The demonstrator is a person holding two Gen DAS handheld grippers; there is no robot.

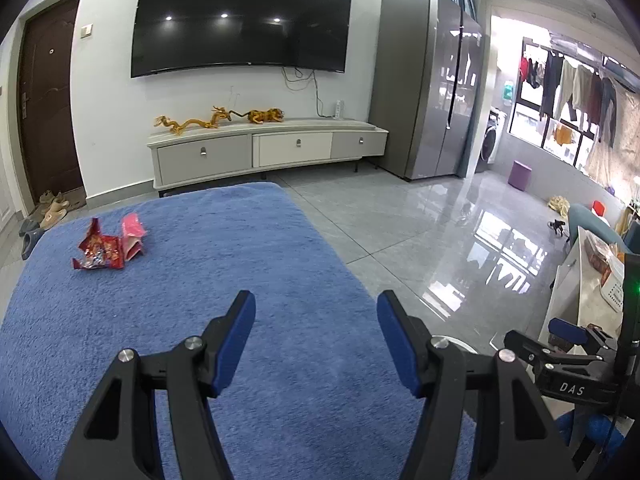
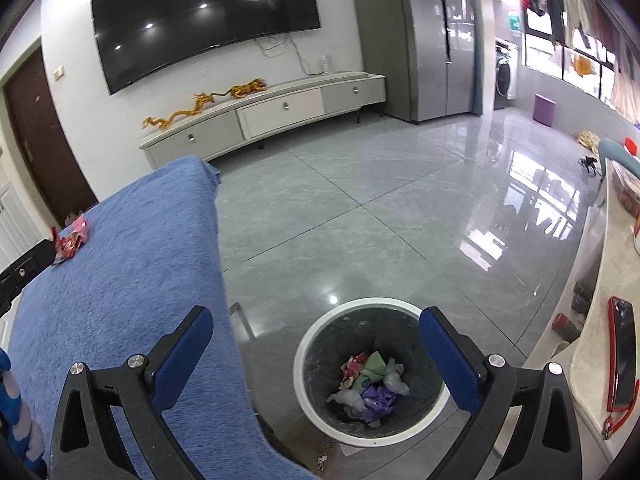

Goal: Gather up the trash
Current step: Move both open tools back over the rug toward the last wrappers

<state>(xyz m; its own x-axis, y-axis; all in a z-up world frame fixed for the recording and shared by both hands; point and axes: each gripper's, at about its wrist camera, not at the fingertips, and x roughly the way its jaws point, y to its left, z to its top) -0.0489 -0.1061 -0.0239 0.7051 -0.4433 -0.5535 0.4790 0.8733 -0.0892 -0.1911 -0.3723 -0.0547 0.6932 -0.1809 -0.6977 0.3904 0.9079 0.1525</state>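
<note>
- The right tongs [image 2: 316, 344] stood spread wide with nothing between them, hanging above the round white-rimmed grey waste bin [image 2: 370, 376] on the tiled floor; crumpled paper and plastic scraps [image 2: 370, 386] already lay inside it.
- The left tongs [image 1: 316, 320] stood partly apart and empty over the blue fleece-covered worktop [image 1: 192, 264].
- The crinkled red foil wrapper [image 1: 98, 250] and pink packet [image 1: 134, 236] lay touching near the worktop's far left corner, well apart from both tongs.
- Being light and slippery, they could have slid out of a shallow pinch, or one might have been left behind.
- Dragging could have snagged the fleece.
- A carry across could have dropped trash short of the bin.
</note>
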